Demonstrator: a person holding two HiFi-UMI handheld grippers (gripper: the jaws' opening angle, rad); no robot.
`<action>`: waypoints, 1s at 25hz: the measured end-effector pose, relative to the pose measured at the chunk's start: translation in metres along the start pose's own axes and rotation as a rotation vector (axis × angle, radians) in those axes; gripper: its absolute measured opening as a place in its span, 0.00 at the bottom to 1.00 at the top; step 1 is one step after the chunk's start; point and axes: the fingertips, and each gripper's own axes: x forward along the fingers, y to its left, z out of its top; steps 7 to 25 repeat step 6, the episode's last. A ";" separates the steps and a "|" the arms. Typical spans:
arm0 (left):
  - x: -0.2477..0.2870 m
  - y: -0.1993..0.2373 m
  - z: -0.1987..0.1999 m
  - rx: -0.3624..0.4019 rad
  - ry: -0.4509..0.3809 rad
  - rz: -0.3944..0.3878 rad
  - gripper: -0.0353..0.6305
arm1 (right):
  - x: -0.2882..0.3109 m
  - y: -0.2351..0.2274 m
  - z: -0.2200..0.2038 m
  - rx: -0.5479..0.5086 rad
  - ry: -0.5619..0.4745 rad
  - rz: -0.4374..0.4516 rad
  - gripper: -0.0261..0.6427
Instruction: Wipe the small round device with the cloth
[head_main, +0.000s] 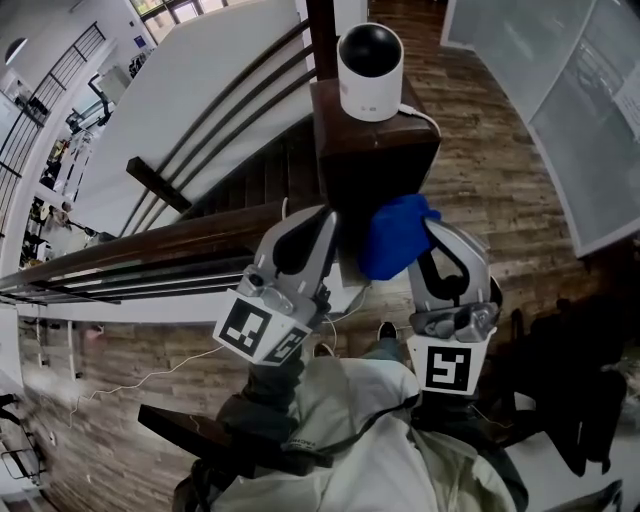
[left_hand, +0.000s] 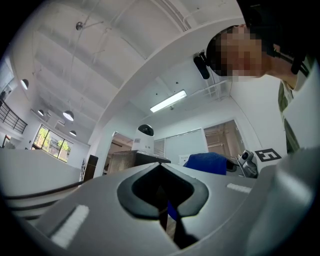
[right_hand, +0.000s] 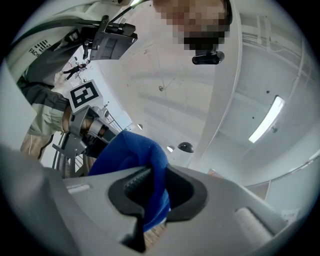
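Observation:
The small round device (head_main: 369, 71), white with a black dome top, stands on a dark wooden post (head_main: 375, 150) at the end of a stair railing. It shows far off in the left gripper view (left_hand: 145, 136) and as a dark dome (right_hand: 185, 147) in the right gripper view. My right gripper (head_main: 425, 228) is shut on a blue cloth (head_main: 393, 236), which bulges out of the jaws (right_hand: 145, 165) below the post. My left gripper (head_main: 328, 222) is shut with nothing in it, just left of the cloth (left_hand: 206, 163).
A white cable (head_main: 425, 116) runs from the device over the post's edge. Dark handrails (head_main: 150, 255) stretch left from the post. Wood plank floor (head_main: 490, 170) lies to the right, with a black bag (head_main: 575, 380) at lower right. The person's legs (head_main: 360, 430) are below.

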 end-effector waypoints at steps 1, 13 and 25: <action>0.000 0.000 0.000 -0.002 0.000 -0.003 0.05 | 0.000 0.000 0.001 0.002 0.000 0.000 0.12; 0.003 0.000 -0.002 -0.010 0.003 -0.013 0.05 | 0.000 0.000 0.001 0.007 -0.003 0.000 0.12; 0.003 0.000 -0.002 -0.010 0.003 -0.013 0.05 | 0.000 0.000 0.001 0.007 -0.003 0.000 0.12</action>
